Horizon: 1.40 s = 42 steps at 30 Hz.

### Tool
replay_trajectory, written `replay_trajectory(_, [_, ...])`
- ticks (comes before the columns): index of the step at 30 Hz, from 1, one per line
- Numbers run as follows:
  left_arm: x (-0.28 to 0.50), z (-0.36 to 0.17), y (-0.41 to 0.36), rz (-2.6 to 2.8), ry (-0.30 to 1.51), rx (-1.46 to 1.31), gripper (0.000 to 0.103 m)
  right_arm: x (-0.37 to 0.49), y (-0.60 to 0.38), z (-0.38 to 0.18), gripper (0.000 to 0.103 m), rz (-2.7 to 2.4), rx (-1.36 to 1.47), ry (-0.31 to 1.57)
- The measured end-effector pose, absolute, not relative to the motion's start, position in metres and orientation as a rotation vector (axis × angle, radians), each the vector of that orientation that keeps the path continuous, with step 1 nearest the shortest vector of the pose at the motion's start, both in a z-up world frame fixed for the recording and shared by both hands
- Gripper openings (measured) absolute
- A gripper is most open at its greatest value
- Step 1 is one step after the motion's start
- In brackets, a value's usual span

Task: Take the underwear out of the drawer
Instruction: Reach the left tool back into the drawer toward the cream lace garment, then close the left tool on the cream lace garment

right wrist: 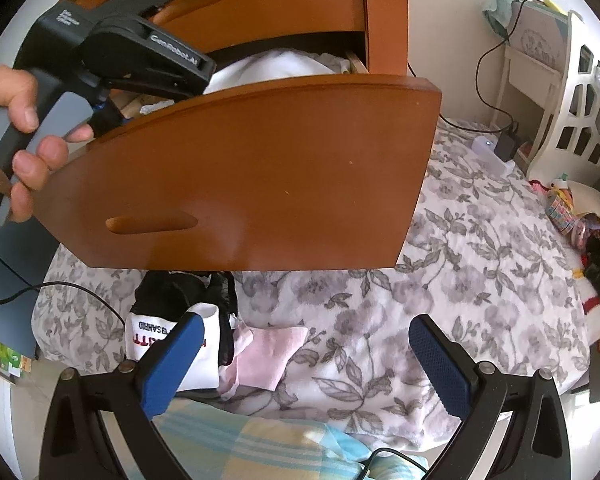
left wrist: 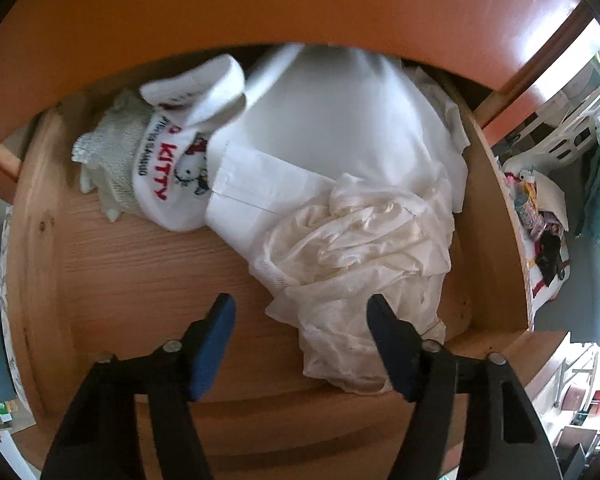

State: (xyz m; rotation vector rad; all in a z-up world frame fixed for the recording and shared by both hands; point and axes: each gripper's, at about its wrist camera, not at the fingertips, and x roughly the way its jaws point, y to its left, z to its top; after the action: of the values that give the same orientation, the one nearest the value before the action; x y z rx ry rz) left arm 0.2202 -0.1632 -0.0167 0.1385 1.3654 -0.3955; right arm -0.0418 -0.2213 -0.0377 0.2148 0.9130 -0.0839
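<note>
Your left gripper (left wrist: pixel 300 312): jaws apart, nothing clamped, over crumpled cream underwear (left wrist: pixel 364 248) in drawer (left wrist: pixel 112 276). Soft, light, slippery; pinch bunched near edge. Right gripper (right wrist: pixel 304 340) spread, empty, above bed (right wrist: pixel 480 248).

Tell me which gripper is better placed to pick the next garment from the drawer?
Left. The left gripper hangs open inside the drawer, over the cream garment. The right gripper is outside, below the drawer front.

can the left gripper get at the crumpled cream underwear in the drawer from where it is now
Probably yes. The left gripper points down into the open drawer, jaws apart, with the crumpled cream underwear right at its fingertips and nothing lying over it.
</note>
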Motion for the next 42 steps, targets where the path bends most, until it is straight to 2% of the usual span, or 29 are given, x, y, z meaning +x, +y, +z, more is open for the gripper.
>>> replay_trajectory(5, [0.224,-0.025,-0.173,-0.397,1.384,0.144,0.058,-0.040,-0.223,-0.040,0.103,-0.084,0.217,0.916])
replay_trajectory(8, [0.229,-0.028,-0.177,-0.397,1.391,0.145,0.049,-0.040,-0.223,-0.041,0.103,-0.084,0.218,0.918])
replay_trajectory(10, [0.231,-0.031,-0.181,-0.395,1.397,0.130,0.039,-0.040,-0.222,-0.041,0.103,-0.083,0.217,0.918])
replay_trajectory(22, [0.222,-0.033,-0.155,-0.423,1.351,0.050,0.011,-0.044,-0.222,-0.038,0.103,-0.093,0.209,0.919])
replay_trajectory(31, [0.195,-0.017,-0.119,-0.478,1.291,-0.037,0.006,-0.048,-0.219,-0.033,0.103,-0.102,0.200,0.914])
replay_trajectory(42, [0.167,0.014,-0.067,-0.517,1.186,-0.143,0.005,-0.053,-0.212,-0.026,0.103,-0.104,0.184,0.907])
